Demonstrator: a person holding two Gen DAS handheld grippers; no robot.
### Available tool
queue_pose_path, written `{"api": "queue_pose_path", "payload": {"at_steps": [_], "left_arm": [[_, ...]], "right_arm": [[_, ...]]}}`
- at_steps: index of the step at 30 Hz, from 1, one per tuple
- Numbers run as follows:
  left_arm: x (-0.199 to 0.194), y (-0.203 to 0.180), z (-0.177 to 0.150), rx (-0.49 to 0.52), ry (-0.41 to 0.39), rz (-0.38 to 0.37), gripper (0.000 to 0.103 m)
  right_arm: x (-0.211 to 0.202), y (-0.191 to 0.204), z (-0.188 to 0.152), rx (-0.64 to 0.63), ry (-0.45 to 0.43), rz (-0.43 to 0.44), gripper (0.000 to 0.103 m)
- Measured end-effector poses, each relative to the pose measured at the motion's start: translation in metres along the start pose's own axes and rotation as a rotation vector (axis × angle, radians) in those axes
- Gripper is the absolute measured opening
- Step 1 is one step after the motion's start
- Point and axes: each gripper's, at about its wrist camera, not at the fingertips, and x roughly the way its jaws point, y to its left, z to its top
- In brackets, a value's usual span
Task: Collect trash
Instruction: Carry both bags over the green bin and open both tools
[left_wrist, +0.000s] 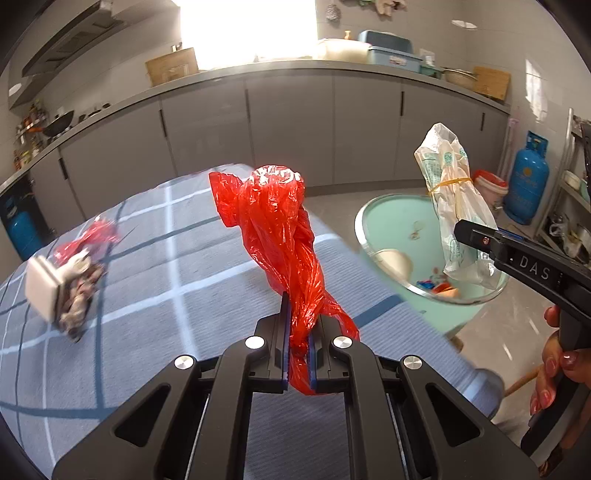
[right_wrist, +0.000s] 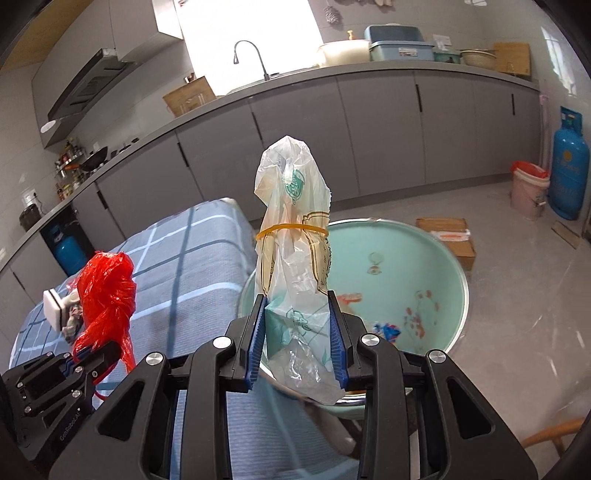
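Left gripper (left_wrist: 298, 354) is clamped on a limp red bag (left_wrist: 280, 229) above the tabletop (left_wrist: 166, 295), right gripper (right_wrist: 298, 343) on a banded clear bag (right_wrist: 295, 258) over the basin (right_wrist: 406, 266); both light, best held bunched.

Left tongs (left_wrist: 298, 332) clamped tight, right tongs (right_wrist: 298, 328) partly closed in a grip, both angled downward

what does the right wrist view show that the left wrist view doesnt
Only the right wrist view: the faucet and a cardboard box on the floor.
Only the left wrist view: the hand holding the right gripper.
Both: the red bag clamped in the left gripper, the clear bag gripped on the right, and the green basin.
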Motion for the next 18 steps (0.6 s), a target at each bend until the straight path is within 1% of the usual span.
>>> {"api": "queue_pose_path", "payload": {"at_steps": [7,12,14,18], "left_arm": [[0.015,-0.036,0.017,0.064,-0.008,-0.038,0.008],[0.034,-0.059,0.032,0.089,0.006,-0.087,0.008],[0.041,-0.066,0.036,0.107,0.007,-0.094,0.008],[0.055,-0.077,0.042,0.128,0.017,-0.102,0.008]], "right_arm": [[0.001,-0.026,0.013,-0.025,-0.024,-0.083,0.032],[0.013,-0.051,0.008,0.046,-0.021,-0.110,0.032],[0.020,-0.059,0.004,0.073,-0.004,-0.120,0.032],[0.024,-0.065,0.003,0.074,-0.004,-0.136,0.032]]}}
